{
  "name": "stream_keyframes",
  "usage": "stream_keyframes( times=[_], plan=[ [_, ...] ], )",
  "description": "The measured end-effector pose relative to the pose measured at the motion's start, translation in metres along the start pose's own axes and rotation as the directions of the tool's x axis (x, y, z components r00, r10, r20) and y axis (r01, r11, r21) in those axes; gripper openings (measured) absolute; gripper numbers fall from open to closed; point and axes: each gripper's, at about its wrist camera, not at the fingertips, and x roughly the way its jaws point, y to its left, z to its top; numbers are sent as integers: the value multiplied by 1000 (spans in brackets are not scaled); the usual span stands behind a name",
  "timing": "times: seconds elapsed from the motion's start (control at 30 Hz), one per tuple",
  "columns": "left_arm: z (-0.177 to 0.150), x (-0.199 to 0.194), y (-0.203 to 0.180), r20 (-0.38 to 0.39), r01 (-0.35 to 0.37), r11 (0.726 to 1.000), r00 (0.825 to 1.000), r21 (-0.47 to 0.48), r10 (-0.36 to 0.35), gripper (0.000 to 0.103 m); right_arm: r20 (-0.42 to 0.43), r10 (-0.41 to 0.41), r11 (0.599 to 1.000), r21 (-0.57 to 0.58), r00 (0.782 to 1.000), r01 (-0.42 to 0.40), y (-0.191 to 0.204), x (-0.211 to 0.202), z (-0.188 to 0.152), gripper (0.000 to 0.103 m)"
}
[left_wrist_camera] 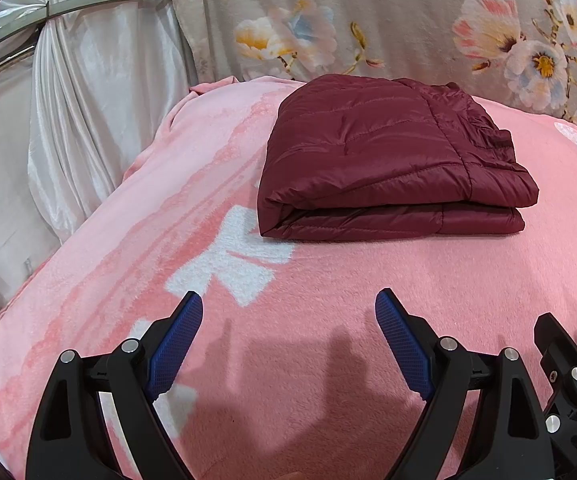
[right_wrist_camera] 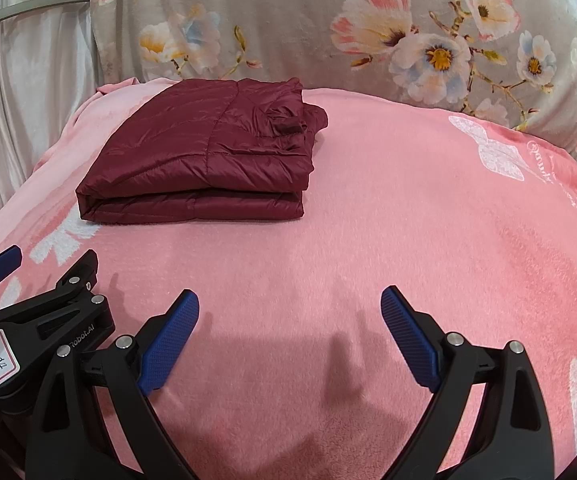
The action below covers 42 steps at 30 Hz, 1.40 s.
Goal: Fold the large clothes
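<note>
A dark red quilted jacket [left_wrist_camera: 384, 160] lies folded into a compact rectangle on the pink blanket [left_wrist_camera: 328, 288], toward the far side. It also shows in the right wrist view [right_wrist_camera: 204, 160], at the far left. My left gripper [left_wrist_camera: 288, 304] is open and empty, hovering over the blanket well in front of the jacket. My right gripper [right_wrist_camera: 290, 300] is open and empty, in front of and to the right of the jacket. The left gripper's body [right_wrist_camera: 44, 320] shows at the left edge of the right wrist view.
A grey floral fabric [right_wrist_camera: 328, 24] rises behind the bed. White satin drapes [left_wrist_camera: 68, 120] and a metal rail [left_wrist_camera: 100, 2] stand at the left. The blanket [right_wrist_camera: 408, 220] drops off at its left and right edges.
</note>
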Motion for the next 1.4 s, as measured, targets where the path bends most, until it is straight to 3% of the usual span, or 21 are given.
stream_keyframes(
  times=[1.4],
  plan=[
    [-1, 3, -2, -2, 4, 1000, 1000, 3, -4, 83, -7, 4, 1000, 3, 1000, -4, -2, 3, -1, 90]
  ],
)
